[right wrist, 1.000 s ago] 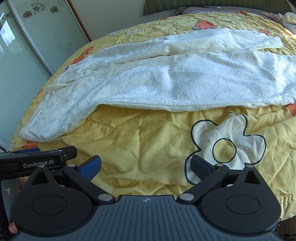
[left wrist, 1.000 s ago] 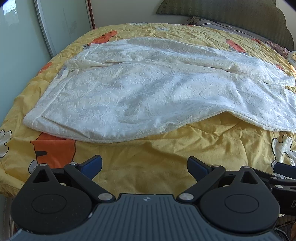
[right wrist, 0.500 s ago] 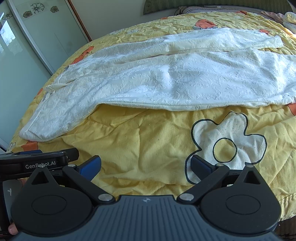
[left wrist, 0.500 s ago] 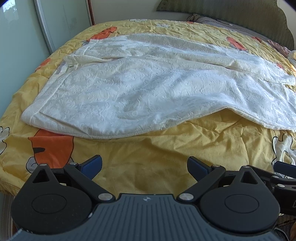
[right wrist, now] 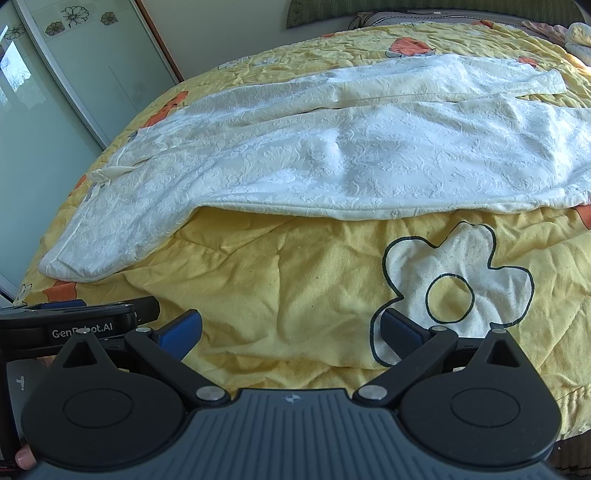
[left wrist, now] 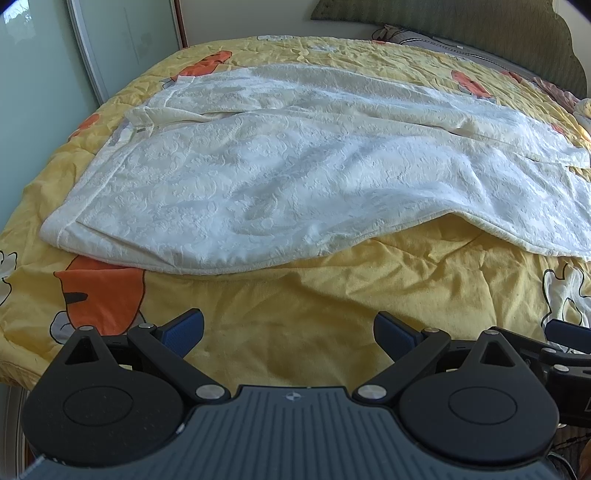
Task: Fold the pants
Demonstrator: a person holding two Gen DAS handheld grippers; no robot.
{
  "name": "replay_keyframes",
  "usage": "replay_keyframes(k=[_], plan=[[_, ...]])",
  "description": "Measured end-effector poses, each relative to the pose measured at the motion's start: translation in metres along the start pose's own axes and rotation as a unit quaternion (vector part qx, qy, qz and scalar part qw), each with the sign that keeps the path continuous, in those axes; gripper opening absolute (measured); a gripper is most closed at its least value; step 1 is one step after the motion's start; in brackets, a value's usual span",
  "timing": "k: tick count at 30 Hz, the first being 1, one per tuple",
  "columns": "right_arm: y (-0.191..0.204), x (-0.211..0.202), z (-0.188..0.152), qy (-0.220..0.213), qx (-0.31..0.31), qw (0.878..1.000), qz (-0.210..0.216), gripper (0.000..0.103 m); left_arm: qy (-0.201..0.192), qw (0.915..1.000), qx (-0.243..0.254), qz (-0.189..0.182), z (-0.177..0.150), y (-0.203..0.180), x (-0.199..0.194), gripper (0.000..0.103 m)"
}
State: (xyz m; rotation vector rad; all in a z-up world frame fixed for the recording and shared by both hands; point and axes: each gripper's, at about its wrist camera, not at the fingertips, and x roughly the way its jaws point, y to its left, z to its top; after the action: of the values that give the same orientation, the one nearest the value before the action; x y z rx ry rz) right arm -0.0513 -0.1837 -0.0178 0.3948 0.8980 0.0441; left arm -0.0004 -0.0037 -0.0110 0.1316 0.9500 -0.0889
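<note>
White textured pants (left wrist: 295, 166) lie spread across a yellow bedspread (left wrist: 332, 295), waistband at the left, both legs running to the right. They also show in the right wrist view (right wrist: 351, 155). My left gripper (left wrist: 288, 332) is open and empty, over the bed's near edge, short of the pants' near hem. My right gripper (right wrist: 291, 332) is open and empty, over the bedspread beside a white flower print (right wrist: 454, 280). The left gripper's body (right wrist: 74, 325) shows at the left of the right wrist view.
Sliding glass wardrobe doors (right wrist: 74, 92) stand to the left of the bed. A green headboard (left wrist: 461, 33) and pillows (left wrist: 424, 40) lie at the far right. The bedspread carries orange cartoon prints (left wrist: 99, 291).
The left wrist view has risen and moved slightly forward, so the pants sit lower in frame. The right gripper has barely moved. Both stay open.
</note>
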Motion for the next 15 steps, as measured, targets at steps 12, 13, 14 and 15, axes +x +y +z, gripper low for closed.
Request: replay_keyframes(k=[12, 13, 14, 15], plan=[[0.0000, 0.0004, 0.0006, 0.000, 0.000, 1.000, 0.001, 0.103, 0.005, 1.0000, -0.003, -0.004, 0.0012, 0.0027, 0.0016, 0.099], [-0.0026, 0.0000, 0.0020, 0.000, 0.000, 1.000, 0.001, 0.103, 0.005, 1.0000, -0.003, -0.003, 0.0012, 0.0027, 0.0016, 0.099], [-0.0006, -0.0003, 0.0007, 0.000, 0.000, 1.000, 0.001, 0.103, 0.005, 1.0000, -0.003, -0.003, 0.0012, 0.0026, 0.0016, 0.099], [-0.0001, 0.0009, 0.0005, 0.000, 0.000, 1.000, 0.001, 0.103, 0.005, 1.0000, -0.003, -0.003, 0.0012, 0.0027, 0.0017, 0.099]])
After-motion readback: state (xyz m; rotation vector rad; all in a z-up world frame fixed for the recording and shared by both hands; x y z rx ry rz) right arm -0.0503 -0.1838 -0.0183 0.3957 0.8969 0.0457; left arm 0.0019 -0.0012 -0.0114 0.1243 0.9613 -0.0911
